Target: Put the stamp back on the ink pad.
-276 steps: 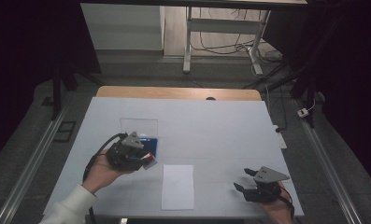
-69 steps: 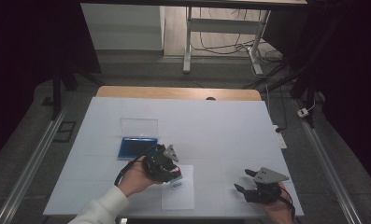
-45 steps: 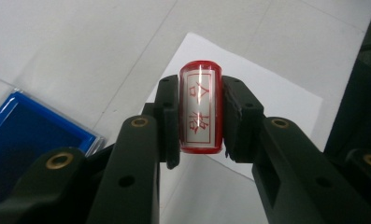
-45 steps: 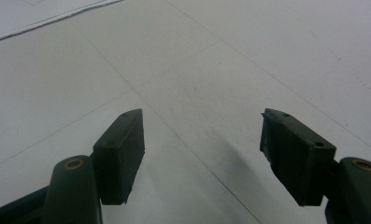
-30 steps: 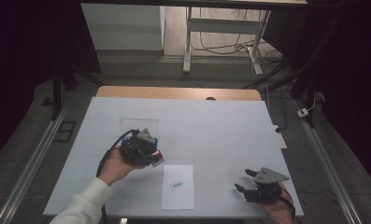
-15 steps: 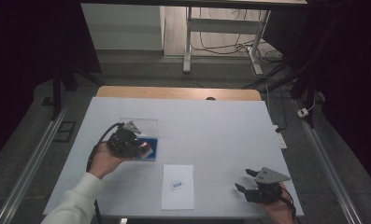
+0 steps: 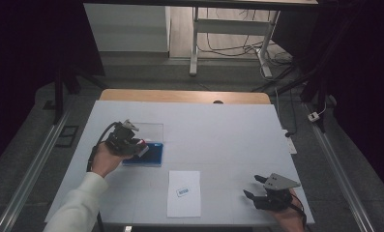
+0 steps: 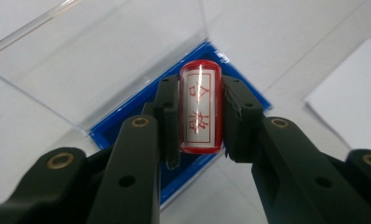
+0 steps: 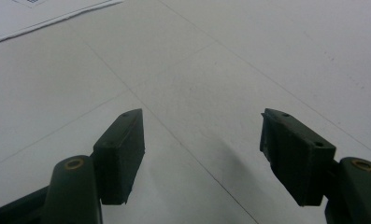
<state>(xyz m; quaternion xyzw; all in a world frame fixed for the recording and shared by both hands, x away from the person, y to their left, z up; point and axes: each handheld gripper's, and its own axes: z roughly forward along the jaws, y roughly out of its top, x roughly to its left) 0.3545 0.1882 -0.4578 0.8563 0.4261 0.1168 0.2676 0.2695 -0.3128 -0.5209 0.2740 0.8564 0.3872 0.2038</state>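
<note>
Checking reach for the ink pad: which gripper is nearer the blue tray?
Left. The left gripper, shut on the red stamp, hangs right over the blue tray; the right gripper sits open, far off at the table's near right corner.

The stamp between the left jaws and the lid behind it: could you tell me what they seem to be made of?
Stamp: probably glossy red plastic, given the bright highlight along its barrel. Lid: likely clear acrylic; the table shows through it.

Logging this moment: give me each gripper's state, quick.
Left gripper: closed on the red stamp, over the blue ink pad case.
Right gripper: open, holding nothing.
</note>
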